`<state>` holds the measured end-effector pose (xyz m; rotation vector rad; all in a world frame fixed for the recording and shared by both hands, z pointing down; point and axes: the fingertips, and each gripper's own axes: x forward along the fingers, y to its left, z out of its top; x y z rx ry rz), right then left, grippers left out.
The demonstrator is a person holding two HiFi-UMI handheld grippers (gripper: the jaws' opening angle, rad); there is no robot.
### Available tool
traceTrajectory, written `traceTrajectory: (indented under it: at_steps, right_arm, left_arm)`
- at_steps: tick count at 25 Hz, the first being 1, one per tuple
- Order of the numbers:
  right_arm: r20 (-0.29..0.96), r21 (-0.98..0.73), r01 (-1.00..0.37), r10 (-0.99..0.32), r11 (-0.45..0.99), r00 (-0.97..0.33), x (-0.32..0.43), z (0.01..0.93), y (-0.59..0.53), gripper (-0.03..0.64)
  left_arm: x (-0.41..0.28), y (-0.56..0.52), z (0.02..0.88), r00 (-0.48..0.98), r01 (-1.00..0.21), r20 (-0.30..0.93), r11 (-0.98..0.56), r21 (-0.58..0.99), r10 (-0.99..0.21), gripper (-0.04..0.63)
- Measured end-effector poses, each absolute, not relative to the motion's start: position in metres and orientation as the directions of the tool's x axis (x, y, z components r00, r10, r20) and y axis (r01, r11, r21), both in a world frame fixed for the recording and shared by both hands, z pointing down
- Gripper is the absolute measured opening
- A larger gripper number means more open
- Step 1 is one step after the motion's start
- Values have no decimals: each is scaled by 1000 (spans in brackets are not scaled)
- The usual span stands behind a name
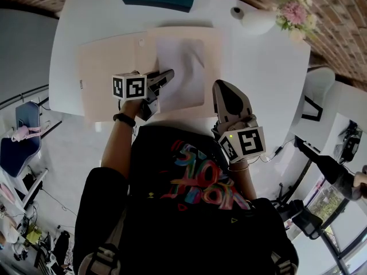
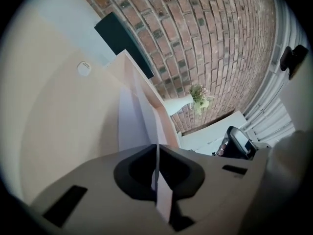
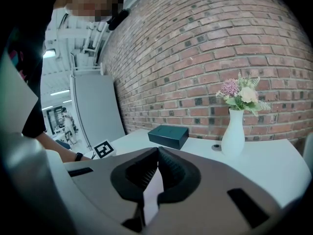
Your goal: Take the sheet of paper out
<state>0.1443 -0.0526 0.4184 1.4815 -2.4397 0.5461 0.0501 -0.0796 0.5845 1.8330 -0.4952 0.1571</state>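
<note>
Big white table [image 1: 258, 67] with the beige folder [image 1: 109, 67] lying open on it, and the sheet of paper [image 1: 186, 79] sits in the folder's right half. My left gripper [image 1: 167, 75] has its jaws squeezed together on the sheet's left edge, you can see the thin white edge running right between them. My right gripper [image 1: 225, 90] is closed on nothing, parked just off the folder's right side near the table edge.

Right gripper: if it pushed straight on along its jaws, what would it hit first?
Probably the white table, since the right gripper tilts downward; the dark teal box sits beyond in that line. Depth is unclear.
</note>
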Motion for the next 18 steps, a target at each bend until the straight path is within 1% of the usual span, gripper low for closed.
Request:
traceTrajectory:
  at_steps: [12, 18]
  right_arm:
    - [388, -174, -882, -793, 437, -469, 141, 416, -50, 18]
    - [375, -170, -878, -795, 447, -478, 133, 412, -49, 18]
  left_arm:
    - [37, -78, 575, 895, -415, 344, -246, 876, -284, 23]
    - [14, -78, 571, 876, -438, 353, -235, 868, -328, 23]
